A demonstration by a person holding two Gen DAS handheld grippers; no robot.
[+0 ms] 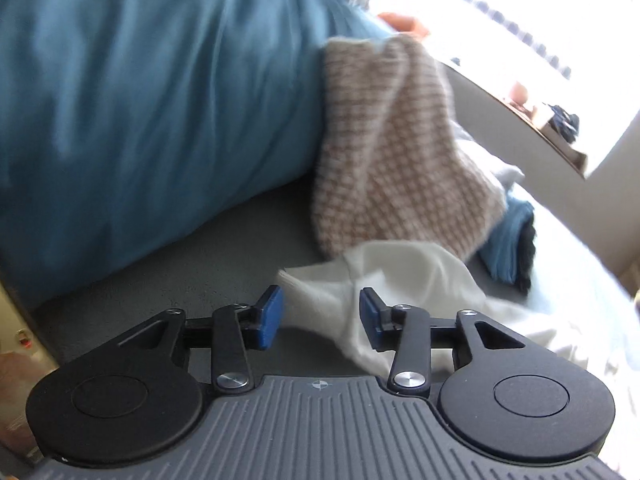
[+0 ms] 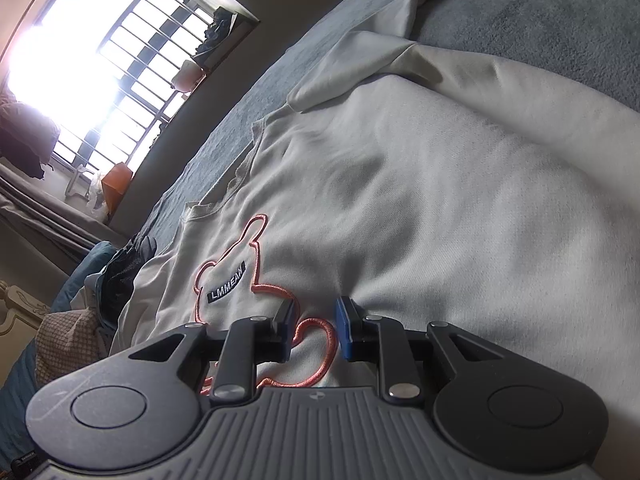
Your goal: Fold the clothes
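Blue pads lined the left gripper [image 1: 321, 317], whose jaws stood spread with a clear gap between them. A white sleeve end [image 1: 332, 300] of the sweatshirt lay in that gap and just beyond the pads, but neither pad pressed on it; the cloth rested loose on the grey bedspread [image 1: 224, 248]. Past it, a checked beige-and-white garment [image 1: 388, 160] sat heaped against a large blue pillow [image 1: 140, 100], and folded blue cloth [image 1: 508, 240] lay to the right of the heap.

From the right wrist, the right gripper [image 2: 316, 330] hovered low over the chest of the white sweatshirt [image 2: 440, 200], its jaws parted by a narrow gap. Whether the fabric was caught between the pads could not be told; the cloth looked flat beneath them. A pink embroidered outline [image 2: 256, 264] with a small black label ran from under the fingertips toward the neckline at left. One sleeve [image 2: 360, 64] lay folded across the upper body of the garment, which spread over the bed. Farther left, a barred window [image 2: 120, 60] glared brightly.
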